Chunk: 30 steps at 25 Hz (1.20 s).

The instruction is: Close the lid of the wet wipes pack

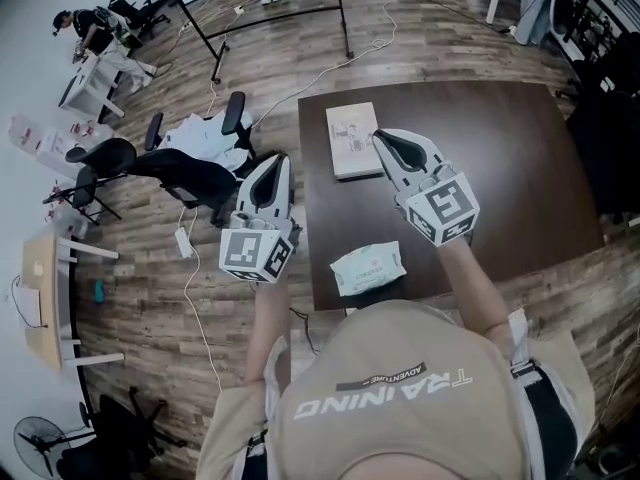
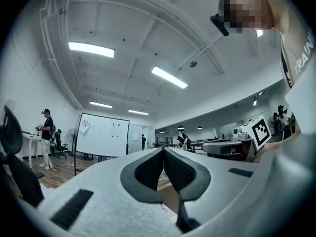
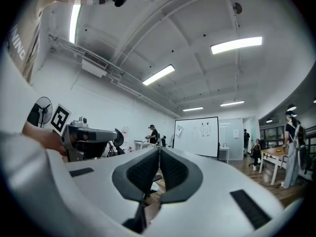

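The wet wipes pack (image 1: 367, 268), pale green and white, lies flat on the dark brown table (image 1: 500, 168) near its front edge, just ahead of the person. Whether its lid is up or down I cannot tell. Both grippers are held above the table and point away from the person, well clear of the pack. My left gripper (image 1: 274, 160) hangs over the table's left edge with its jaws shut and empty, its fingertips (image 2: 157, 154) pressed together. My right gripper (image 1: 381, 137), also shut and empty, hovers over the table's middle. The pack is outside both gripper views.
A flat white box (image 1: 352, 140) lies on the table beside the right gripper's tip. Black office chairs (image 1: 185, 173) stand just left of the table, with cables on the wooden floor. A whiteboard (image 3: 200, 136) and people stand farther off in the room.
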Available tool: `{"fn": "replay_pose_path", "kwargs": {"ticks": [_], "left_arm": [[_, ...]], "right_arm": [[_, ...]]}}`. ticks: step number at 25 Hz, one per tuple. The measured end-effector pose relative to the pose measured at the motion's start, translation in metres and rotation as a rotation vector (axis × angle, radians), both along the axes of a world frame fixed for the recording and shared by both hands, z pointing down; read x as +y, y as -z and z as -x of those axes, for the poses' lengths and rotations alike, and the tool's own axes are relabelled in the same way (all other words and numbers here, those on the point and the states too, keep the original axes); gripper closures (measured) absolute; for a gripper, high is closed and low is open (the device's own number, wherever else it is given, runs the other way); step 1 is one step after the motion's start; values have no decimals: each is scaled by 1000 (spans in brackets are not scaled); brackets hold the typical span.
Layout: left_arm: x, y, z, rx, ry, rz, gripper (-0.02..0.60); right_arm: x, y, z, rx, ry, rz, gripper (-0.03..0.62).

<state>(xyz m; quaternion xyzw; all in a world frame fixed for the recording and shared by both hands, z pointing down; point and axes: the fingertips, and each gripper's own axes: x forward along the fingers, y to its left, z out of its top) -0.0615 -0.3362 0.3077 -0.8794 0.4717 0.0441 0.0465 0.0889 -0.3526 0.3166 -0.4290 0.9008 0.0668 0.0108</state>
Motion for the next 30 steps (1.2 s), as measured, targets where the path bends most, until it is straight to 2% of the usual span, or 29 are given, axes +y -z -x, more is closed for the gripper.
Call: {"fn": "replay_pose_path", "kwargs": {"ticks": [8,20,30], "left_arm": [[6,-20,-8,31,-23,41,572],[8,-28,-7,12,-24,64,572],[3,-40,-10,3,-31,98,572]], "right_arm": [[4,-9,-6,-14,-1,26,580],[5,-31,-3,-18,31,88,580],[4,-41,-3,-18,27,96,580]]}}
